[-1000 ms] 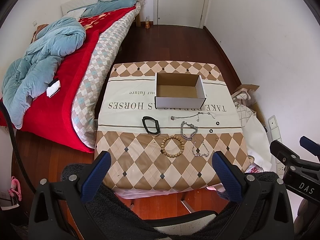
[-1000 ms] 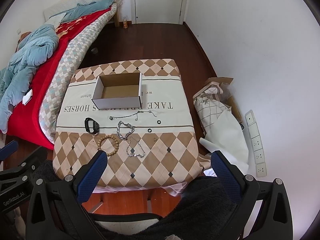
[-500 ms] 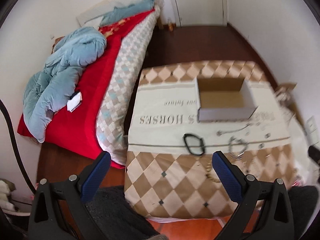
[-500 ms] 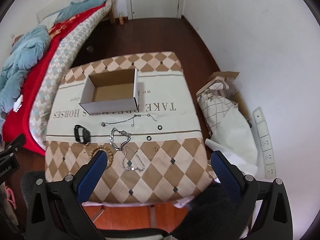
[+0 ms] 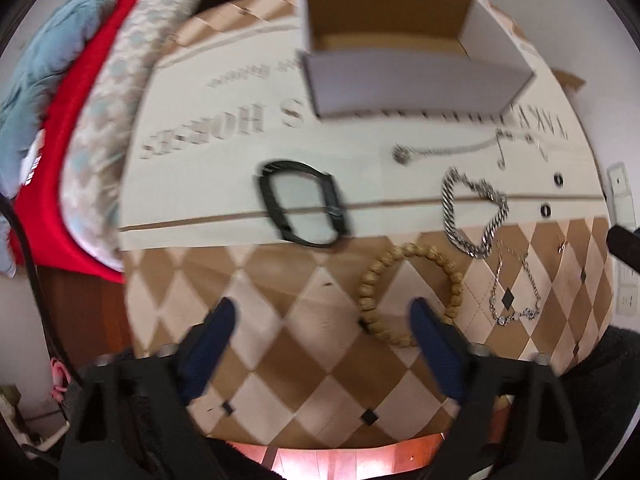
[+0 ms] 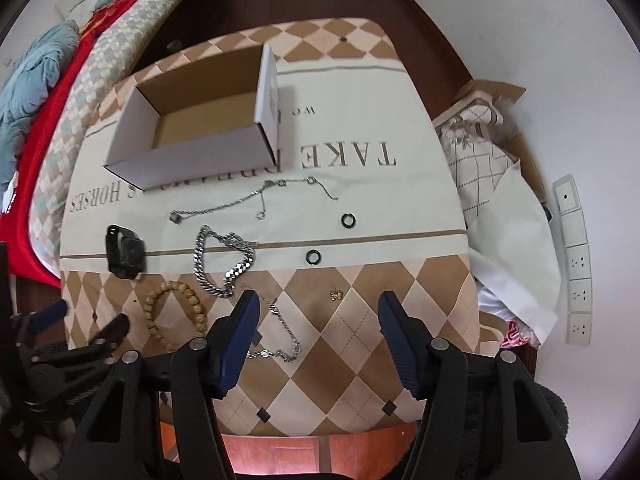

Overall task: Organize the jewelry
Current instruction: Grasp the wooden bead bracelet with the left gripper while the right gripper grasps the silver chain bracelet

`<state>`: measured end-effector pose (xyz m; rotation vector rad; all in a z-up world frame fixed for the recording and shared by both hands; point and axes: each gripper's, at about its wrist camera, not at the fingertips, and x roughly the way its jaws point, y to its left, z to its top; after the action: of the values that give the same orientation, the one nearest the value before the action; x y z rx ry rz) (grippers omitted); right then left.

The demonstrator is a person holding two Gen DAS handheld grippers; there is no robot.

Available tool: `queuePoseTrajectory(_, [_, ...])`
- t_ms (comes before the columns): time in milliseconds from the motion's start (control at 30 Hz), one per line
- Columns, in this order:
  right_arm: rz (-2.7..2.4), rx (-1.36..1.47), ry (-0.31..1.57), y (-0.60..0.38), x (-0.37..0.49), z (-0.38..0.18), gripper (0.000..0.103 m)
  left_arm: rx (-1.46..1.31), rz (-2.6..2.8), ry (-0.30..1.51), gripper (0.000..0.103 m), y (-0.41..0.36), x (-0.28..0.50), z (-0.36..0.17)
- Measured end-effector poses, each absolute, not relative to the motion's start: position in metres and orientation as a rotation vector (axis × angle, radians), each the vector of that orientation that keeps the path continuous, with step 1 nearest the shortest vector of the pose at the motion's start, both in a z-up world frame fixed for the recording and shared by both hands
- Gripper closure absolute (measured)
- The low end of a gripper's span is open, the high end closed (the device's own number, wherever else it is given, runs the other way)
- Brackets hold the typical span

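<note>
Box (image 6: 192,120): sat empty on the tabletop (image 6: 400,208).
Jewelry: all lay loose before it; beads (image 5: 408,292) nearest.
Left gripper (image 5: 320,320): fingers closing, apart, held nothing.
Right gripper (image 6: 316,308): same.
Left: everything.

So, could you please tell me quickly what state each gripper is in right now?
Left gripper: open, holding nothing; its jaws have just been closing.
Right gripper: open, holding nothing; its jaws have just been closing.
</note>
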<state>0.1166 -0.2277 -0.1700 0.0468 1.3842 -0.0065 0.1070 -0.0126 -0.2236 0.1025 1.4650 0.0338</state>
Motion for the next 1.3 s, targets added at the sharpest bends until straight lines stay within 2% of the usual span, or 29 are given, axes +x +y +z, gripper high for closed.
queuePoseTrajectory(33, [-0.009,0.049,1.388,-0.230,0.117,-0.171,0.040,0.101,0.023,1.479,0.033,-0.015,0.108,-0.227])
queuePoseTrajectory(67, [-0.014,0.050,1.390,-0.232,0.118,-0.173,0.040,0.103,0.016,1.490,0.041,-0.018,0.108,-0.231])
queuePoseTrajectory(100, [-0.017,0.053,1.394,-0.233,0.118,-0.176,0.040,0.110,0.014,1.497,0.055,-0.020,0.108,-0.235])
queuePoseTrajectory(133, [-0.018,0.057,1.399,-0.235,0.119,-0.176,0.039,0.112,0.011,1.504,0.063,-0.022,0.108,-0.240])
queuePoseTrajectory(167, [-0.022,0.056,1.400,-0.236,0.119,-0.178,0.039,0.108,0.010,1.511,0.085,-0.022,0.109,-0.243])
queuePoseTrajectory(200, [-0.022,0.057,1.403,-0.237,0.119,-0.179,0.039,0.099,0.004,1.517,0.100,-0.021,0.108,-0.246])
queuePoseTrajectory(367, [-0.008,0.062,1.420,-0.236,0.123,-0.185,0.039,0.097,0.011,1.469,0.103,-0.004,0.096,-0.241])
queuePoseTrajectory(667, [0.129,0.123,1.445,-0.188,0.144,-0.201,0.039,0.013,0.150,1.425,0.103,0.074,0.081,-0.217])
queuePoseTrajectory(767, [0.143,0.119,1.441,-0.171,0.148,-0.201,0.039,-0.110,0.067,1.436,0.098,0.076,0.081,-0.218])
queuePoseTrajectory(833, [0.136,0.096,1.434,-0.166,0.146,-0.199,0.039,-0.201,-0.002,1.459,0.086,0.066,0.083,-0.222])
queuePoseTrajectory(867, [0.130,0.087,1.432,-0.166,0.145,-0.198,0.039,-0.212,-0.023,1.460,0.068,0.060,0.083,-0.223])
queuePoseTrajectory(900, [0.121,0.080,1.431,-0.167,0.144,-0.197,0.039,-0.224,-0.063,1.452,0.054,0.050,0.082,-0.225])
queuePoseTrajectory(933, [0.112,0.079,1.432,-0.171,0.143,-0.197,0.039,-0.218,-0.078,1.455,0.050,0.043,0.083,-0.227])
queuePoseTrajectory(1133, [0.039,0.094,1.432,-0.205,0.137,-0.198,0.039,0.019,-0.048,1.492,0.051,-0.003,0.091,-0.247])
queuePoseTrajectory(1167, [0.030,0.096,1.433,-0.209,0.137,-0.198,0.039,0.054,-0.040,1.458,0.056,-0.007,0.089,-0.246])
queuePoseTrajectory(1200, [0.022,0.096,1.435,-0.212,0.136,-0.200,0.039,0.055,-0.055,1.429,0.079,-0.010,0.088,-0.244])
queuePoseTrajectory(1233, [0.021,0.098,1.437,-0.214,0.136,-0.200,0.039,0.068,-0.054,1.415,0.096,-0.012,0.086,-0.242])
queuePoseTrajectory(1300, [0.014,0.093,1.445,-0.215,0.136,-0.204,0.039,0.105,-0.052,1.419,0.097,-0.014,0.084,-0.241])
